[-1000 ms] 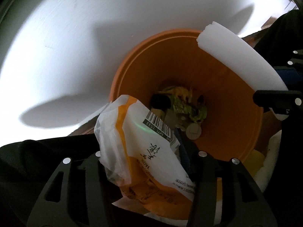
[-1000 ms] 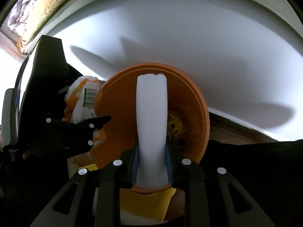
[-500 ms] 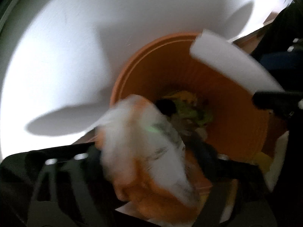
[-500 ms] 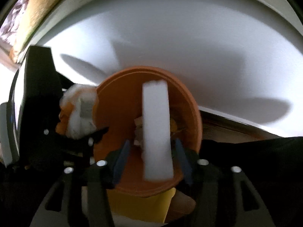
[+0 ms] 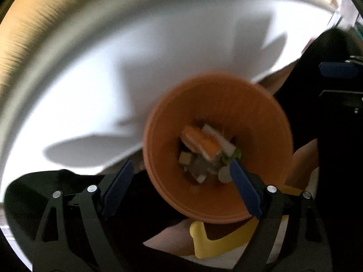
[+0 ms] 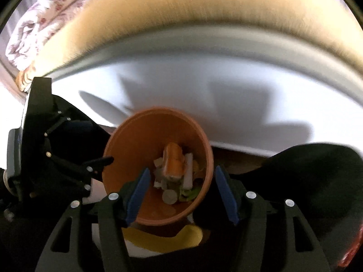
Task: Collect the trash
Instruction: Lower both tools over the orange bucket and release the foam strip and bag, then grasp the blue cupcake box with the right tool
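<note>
Open L gripper [image 5: 181, 176] over orange bin [image 5: 261, 117]

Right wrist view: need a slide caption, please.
Open right gripper above orange bin holding an orange-white wrapper and white foam strip.

left black two-finger gripper with blue pads [image 5: 179, 179] held forward, jaws spread wide, nothing between blue pads [image 5: 118, 189]. right black two-finger gripper with blue pads [image 6: 181, 192] likewise spread wide, nothing gripped. left gripper body visible at left of right wrist view [image 6: 68, 161], just beside right gripper.
</note>
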`<act>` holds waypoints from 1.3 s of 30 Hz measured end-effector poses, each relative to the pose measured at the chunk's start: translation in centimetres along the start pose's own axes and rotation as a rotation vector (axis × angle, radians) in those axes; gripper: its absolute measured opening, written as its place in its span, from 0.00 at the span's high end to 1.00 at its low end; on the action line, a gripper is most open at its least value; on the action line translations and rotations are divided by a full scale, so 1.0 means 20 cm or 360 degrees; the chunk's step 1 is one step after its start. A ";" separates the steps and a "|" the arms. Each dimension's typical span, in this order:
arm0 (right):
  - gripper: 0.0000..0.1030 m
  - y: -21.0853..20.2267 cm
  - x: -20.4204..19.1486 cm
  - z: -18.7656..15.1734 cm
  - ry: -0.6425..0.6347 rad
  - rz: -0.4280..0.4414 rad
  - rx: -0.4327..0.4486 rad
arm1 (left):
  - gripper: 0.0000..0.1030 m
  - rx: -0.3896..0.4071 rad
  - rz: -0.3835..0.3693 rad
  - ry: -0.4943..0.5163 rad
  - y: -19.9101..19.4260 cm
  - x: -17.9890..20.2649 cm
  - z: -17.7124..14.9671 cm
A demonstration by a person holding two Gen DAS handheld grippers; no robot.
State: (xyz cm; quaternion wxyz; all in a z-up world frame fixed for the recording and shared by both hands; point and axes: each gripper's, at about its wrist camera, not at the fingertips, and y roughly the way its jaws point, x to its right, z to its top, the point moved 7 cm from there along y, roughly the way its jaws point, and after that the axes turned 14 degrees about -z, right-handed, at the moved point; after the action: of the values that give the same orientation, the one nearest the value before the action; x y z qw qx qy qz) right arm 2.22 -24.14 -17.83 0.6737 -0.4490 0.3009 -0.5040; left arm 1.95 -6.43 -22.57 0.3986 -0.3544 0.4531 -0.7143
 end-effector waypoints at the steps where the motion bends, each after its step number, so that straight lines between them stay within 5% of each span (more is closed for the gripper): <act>1: 0.40 -0.07 0.00 0.02 -0.0011 0.0031 0.0048 | 0.18 0.0043 -0.0007 0.0004 -0.07 0.03 0.04; 9: 0.35 -0.47 0.09 0.39 0.0094 0.0269 0.0327 | 0.12 0.0492 -0.0038 -0.0056 -0.64 -0.05 0.24; 14: 0.35 -0.52 0.28 0.68 0.0155 0.0170 0.0429 | 0.12 0.0661 -0.0075 -0.0087 -0.76 -0.09 0.43; 21: 0.35 -0.43 0.51 1.13 0.0034 -0.0108 0.0537 | 0.12 0.0721 -0.0171 -0.0181 -0.73 -0.11 0.80; 26: 0.30 -0.27 0.75 1.51 -0.0031 -0.0308 0.0559 | 0.12 0.0725 -0.0133 -0.0177 -0.66 -0.12 1.02; 33: 0.15 0.02 0.91 1.87 -0.0186 -0.0344 0.0483 | 0.12 0.0670 -0.0111 -0.0240 -0.50 -0.18 1.20; 39: 0.15 0.21 0.90 2.04 -0.0322 -0.0350 0.0479 | 0.12 0.0646 -0.0072 -0.0261 -0.43 -0.20 1.25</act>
State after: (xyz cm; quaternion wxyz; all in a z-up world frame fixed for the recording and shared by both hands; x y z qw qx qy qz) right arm 44.54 -28.54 -3.87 0.7008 -0.4217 0.1023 -0.5661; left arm 23.36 -9.62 -6.75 0.4812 -0.3337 0.2579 -0.7685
